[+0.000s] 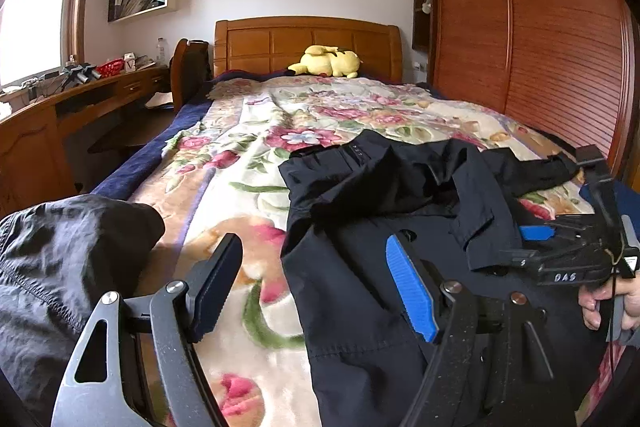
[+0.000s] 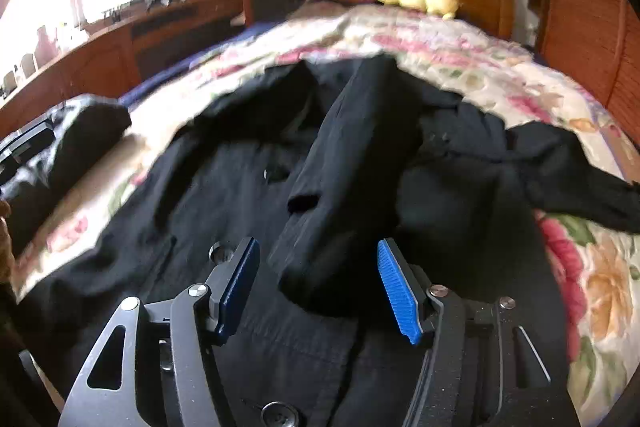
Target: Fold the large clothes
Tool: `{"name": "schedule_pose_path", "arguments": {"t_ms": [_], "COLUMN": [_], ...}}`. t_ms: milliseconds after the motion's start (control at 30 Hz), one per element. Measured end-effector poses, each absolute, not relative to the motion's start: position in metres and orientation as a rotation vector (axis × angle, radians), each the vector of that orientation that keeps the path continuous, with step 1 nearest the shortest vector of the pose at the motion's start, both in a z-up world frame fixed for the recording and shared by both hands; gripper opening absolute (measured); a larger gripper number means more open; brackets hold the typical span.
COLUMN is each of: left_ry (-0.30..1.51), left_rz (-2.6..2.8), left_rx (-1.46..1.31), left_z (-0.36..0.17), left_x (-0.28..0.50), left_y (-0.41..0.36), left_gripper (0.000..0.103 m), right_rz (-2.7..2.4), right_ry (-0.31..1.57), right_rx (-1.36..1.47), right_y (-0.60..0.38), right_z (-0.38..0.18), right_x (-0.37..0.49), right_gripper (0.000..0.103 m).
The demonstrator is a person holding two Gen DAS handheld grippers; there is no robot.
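Observation:
A large black coat (image 1: 360, 211) lies spread and rumpled on the floral bedspread (image 1: 248, 155). In the right wrist view the coat (image 2: 248, 195) fills the middle, and one sleeve (image 2: 352, 163) is folded over its front. My left gripper (image 1: 316, 283) is open and empty, above the coat's left edge and the bedspread. My right gripper (image 2: 316, 283) is open, with the sleeve's cuff lying between its blue pads (image 2: 400, 291). The right gripper (image 1: 576, 247) also shows at the right in the left wrist view, held by a hand.
A second dark garment (image 1: 60, 259) lies at the bed's left edge. A yellow plush toy (image 1: 328, 61) sits by the wooden headboard (image 1: 304, 43). A wooden desk (image 1: 80, 103) and chair stand left of the bed, a wooden wardrobe (image 1: 520, 39) on the right.

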State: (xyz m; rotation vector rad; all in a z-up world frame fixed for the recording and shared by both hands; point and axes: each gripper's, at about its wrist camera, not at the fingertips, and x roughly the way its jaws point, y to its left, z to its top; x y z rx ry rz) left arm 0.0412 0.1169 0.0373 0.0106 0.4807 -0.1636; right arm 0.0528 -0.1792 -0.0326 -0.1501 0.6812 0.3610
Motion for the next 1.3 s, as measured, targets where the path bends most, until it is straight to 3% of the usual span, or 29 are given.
{"name": "schedule_pose_path", "arguments": {"t_ms": [33, 133, 233, 567, 733, 800, 867, 933, 1133, 1300], "left_ry": [0.485, 0.49, 0.49, 0.481, 0.489, 0.492, 0.494, 0.494, 0.497, 0.497], "left_rz": [-0.163, -0.161, -0.158, -0.151, -0.153, -0.151, -0.151, -0.151, -0.144, -0.136], "left_rx": [0.016, 0.015, 0.011, -0.008, 0.002, 0.005, 0.008, 0.007, 0.005, -0.009], "left_z": [0.036, 0.035, 0.036, 0.038, 0.036, 0.035, 0.035, 0.035, 0.033, 0.034], "left_x": [0.042, 0.042, 0.041, 0.04, 0.042, 0.043, 0.043, 0.043, 0.045, 0.05], "left_y": [0.116, 0.116, 0.118, 0.123, 0.119, 0.117, 0.117, 0.116, 0.116, 0.118], "left_gripper": [0.075, 0.075, 0.075, 0.075, 0.075, 0.075, 0.075, 0.075, 0.075, 0.075], "right_rz": [0.373, 0.373, 0.363, 0.069, -0.051, -0.073, -0.06, -0.013, 0.103, 0.172], "right_ry": [0.7, 0.737, 0.719, 0.574, 0.602, 0.639, 0.676, 0.69, 0.605, 0.546], "right_rx": [-0.168, -0.199, -0.197, -0.312, -0.346, -0.338, -0.294, -0.226, -0.168, -0.183], "right_y": [-0.177, -0.184, -0.2, -0.298, -0.34, -0.346, -0.349, -0.352, -0.356, -0.325], "right_z": [-0.034, -0.036, -0.021, 0.046, 0.038, 0.028, 0.019, 0.018, 0.038, 0.055], "right_x": [0.056, 0.063, 0.067, 0.04, 0.043, 0.046, 0.051, 0.051, 0.019, 0.023], "right_gripper": [0.062, 0.012, 0.005, 0.005, 0.005, 0.011, 0.029, 0.037, 0.045, 0.045]}}
